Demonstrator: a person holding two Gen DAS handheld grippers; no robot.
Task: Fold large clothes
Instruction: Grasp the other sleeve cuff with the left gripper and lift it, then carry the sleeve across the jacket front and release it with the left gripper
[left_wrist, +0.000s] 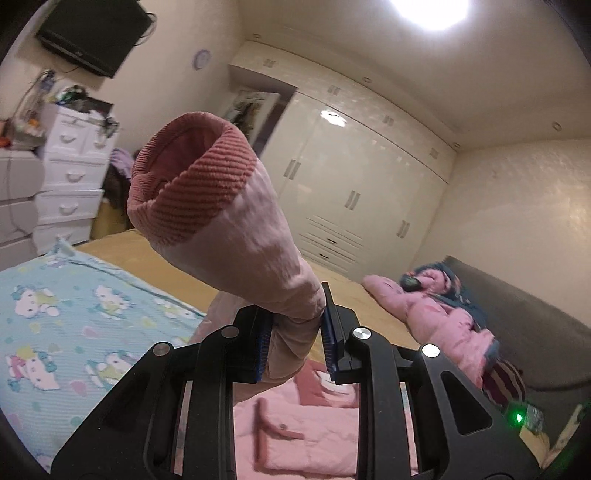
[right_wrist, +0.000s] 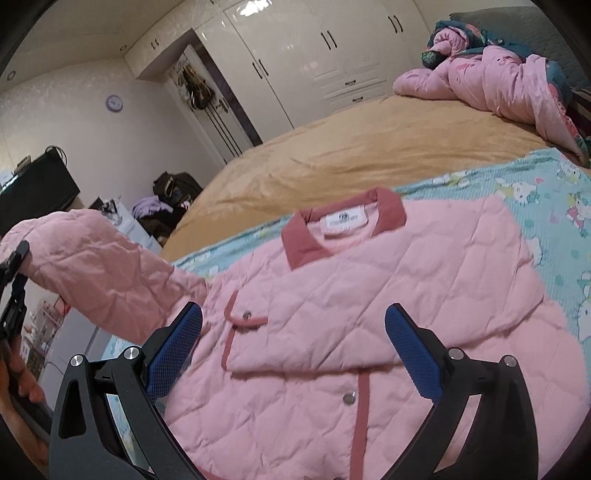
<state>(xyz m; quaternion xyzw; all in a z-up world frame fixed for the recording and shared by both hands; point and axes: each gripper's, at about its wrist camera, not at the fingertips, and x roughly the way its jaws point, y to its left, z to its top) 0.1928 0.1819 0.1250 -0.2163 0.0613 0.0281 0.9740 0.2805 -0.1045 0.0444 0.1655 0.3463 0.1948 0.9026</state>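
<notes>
A pink quilted jacket (right_wrist: 369, 295) lies front-up on a pale blue cartoon-print blanket (right_wrist: 546, 206) spread over a tan bed cover (right_wrist: 369, 147).

The left gripper (left_wrist: 295, 325) is clenched on the jacket's sleeve (left_wrist: 251, 251): its two blue pads press the pink fabric from either side. The sleeve rises up and away from the claw, ending in a darker ribbed cuff (left_wrist: 195, 177) that stands open above and beyond the fingertips. The jacket's body shows below and behind this claw.

The right gripper (right_wrist: 293, 347) is released, its blue-padded fingers spread wide with nothing between them. It hovers over the jacket's chest. The dark pink collar (right_wrist: 299, 240) lies ahead of the claw, and a snap button (right_wrist: 347, 398) just beneath it. The lifted sleeve arches off to the claw's left.

A bundled pink quilt (right_wrist: 498, 81) lies far ahead, to the right.
</notes>
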